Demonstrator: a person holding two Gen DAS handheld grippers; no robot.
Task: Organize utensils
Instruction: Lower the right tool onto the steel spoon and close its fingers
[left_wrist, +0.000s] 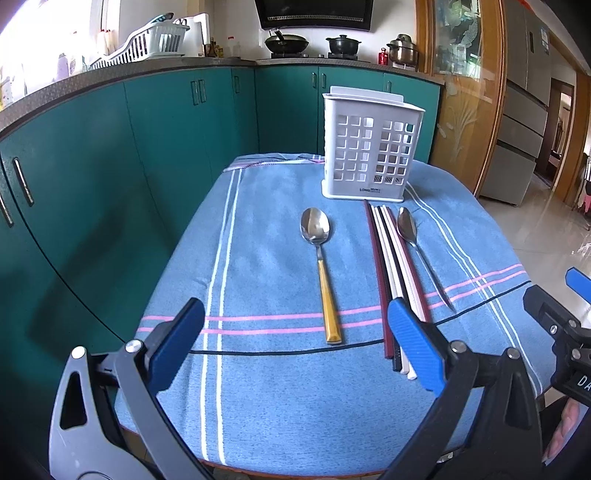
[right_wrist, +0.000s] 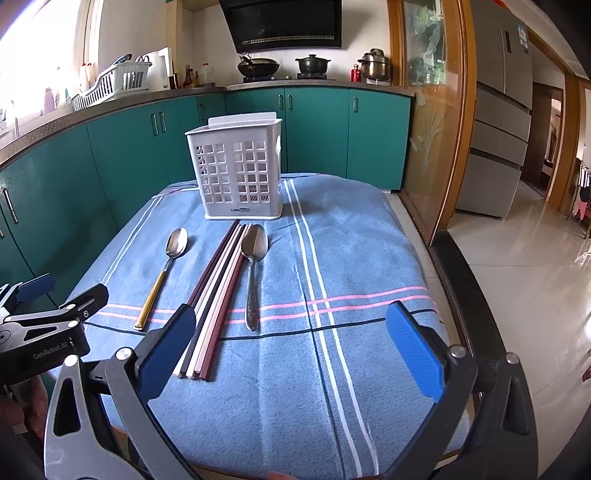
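Observation:
A white perforated utensil holder (left_wrist: 371, 147) (right_wrist: 240, 173) stands at the far side of a blue striped cloth (left_wrist: 266, 258) (right_wrist: 351, 258). In front of it lie a gold-handled spoon (left_wrist: 323, 269) (right_wrist: 162, 273), a bundle of several chopsticks (left_wrist: 393, 273) (right_wrist: 218, 295) and an all-steel spoon (left_wrist: 417, 243) (right_wrist: 253, 273). My left gripper (left_wrist: 295, 343) is open and empty above the near edge, short of the gold-handled spoon. My right gripper (right_wrist: 291, 347) is open and empty above the near edge, to the right of the chopstick ends.
Teal kitchen cabinets (left_wrist: 110, 155) run along the left and back, close to the table. A wood-framed glass door (right_wrist: 432, 122) stands to the right, with a tiled floor (right_wrist: 524, 280) beyond. The right gripper's body shows in the left wrist view (left_wrist: 561, 332).

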